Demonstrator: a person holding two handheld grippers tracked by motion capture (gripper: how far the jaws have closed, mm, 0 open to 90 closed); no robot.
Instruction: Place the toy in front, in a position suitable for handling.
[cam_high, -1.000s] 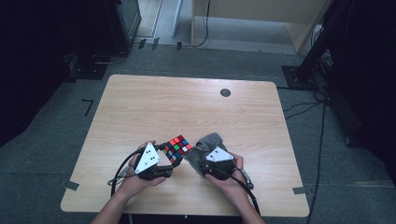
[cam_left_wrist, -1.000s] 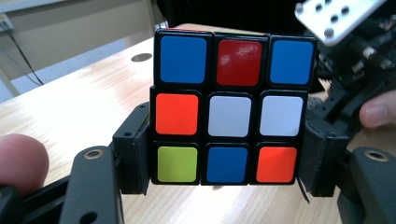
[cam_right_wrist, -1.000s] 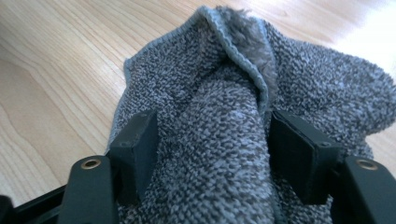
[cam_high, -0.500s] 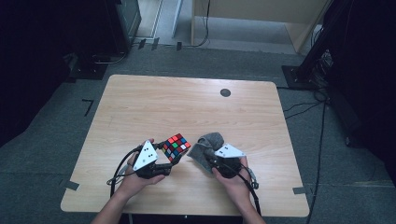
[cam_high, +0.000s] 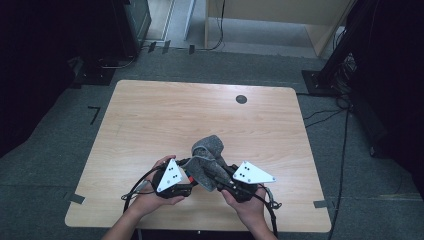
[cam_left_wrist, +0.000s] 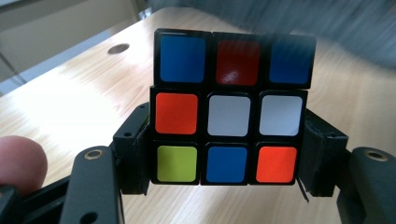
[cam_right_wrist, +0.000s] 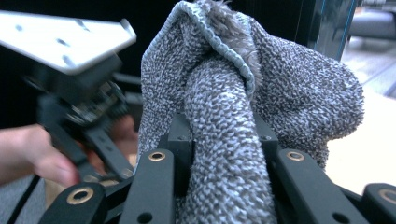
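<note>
Cube pinched at left, cloth pinched at right, near the table's front edge.

The left gripper (cam_left_wrist: 229, 186) clamps the cube (cam_left_wrist: 231, 107) by its sides; its view shows blue, red, orange, white and green stickers. The right gripper (cam_right_wrist: 219, 154) nips a fold of grey cloth (cam_right_wrist: 243, 93). From above, the cloth (cam_high: 209, 152) covers the cube, both hands close together over the table (cam_high: 165, 115).

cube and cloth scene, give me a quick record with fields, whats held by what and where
left gripper: jaws shut on the puzzle cube, gripping its two sides
cube face shown: blue, red, blue; orange, white, white; yellow-green, blue, orange
right gripper: jaws shut on the grey cloth, which bunches above them
position: both held close together above the near edge of the wooden table
contact: cloth lies against the cube in the high view
</note>
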